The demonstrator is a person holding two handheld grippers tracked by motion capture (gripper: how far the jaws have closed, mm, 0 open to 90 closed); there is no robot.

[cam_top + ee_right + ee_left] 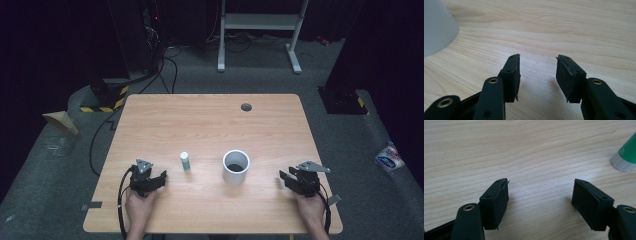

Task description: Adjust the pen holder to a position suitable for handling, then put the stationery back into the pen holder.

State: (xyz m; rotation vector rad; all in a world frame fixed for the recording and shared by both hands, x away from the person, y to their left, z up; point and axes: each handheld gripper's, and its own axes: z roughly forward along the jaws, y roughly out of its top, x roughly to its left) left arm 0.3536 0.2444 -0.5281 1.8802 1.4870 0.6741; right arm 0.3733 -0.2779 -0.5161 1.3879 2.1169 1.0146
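Observation:
A small white-and-green tube [185,161] stands upright on the wooden table [210,125], left of centre. A white cup [236,166] stands just to its right, its mouth facing up. My left gripper [150,177] rests on the table near the front left, open, with nothing between its jaws [540,192]; the tube [626,155] shows at that view's upper right. My right gripper [295,179] lies near the front right, open and holding nothing [537,68]; the cup's wall [436,27] shows at that view's upper left.
A round cable hole [246,107] sits near the table's far edge. Beyond the table are a white metal frame [260,30], cables on the grey floor, and a plastic bag [389,157] on the floor at the right.

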